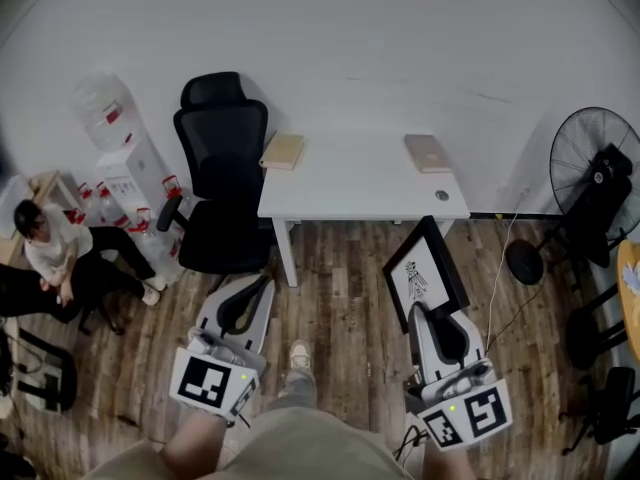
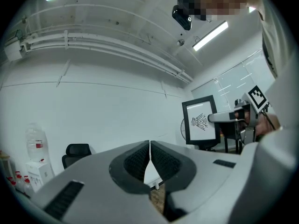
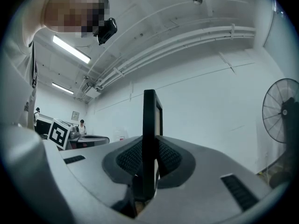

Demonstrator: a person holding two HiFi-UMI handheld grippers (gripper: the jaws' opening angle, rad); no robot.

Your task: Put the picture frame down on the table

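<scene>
A black picture frame with a white sheet and a small dark drawing stands upright in my right gripper, over the wooden floor short of the white table. In the right gripper view the frame shows edge-on, with the jaws shut on its lower edge. The left gripper view catches the frame face-on at the right. My left gripper hangs over the floor left of my legs, its jaws shut with nothing between them.
A tan book lies at the table's left end, a pinkish pad and a small round object at its right. A black office chair stands left of the table, a floor fan right. A person sits far left.
</scene>
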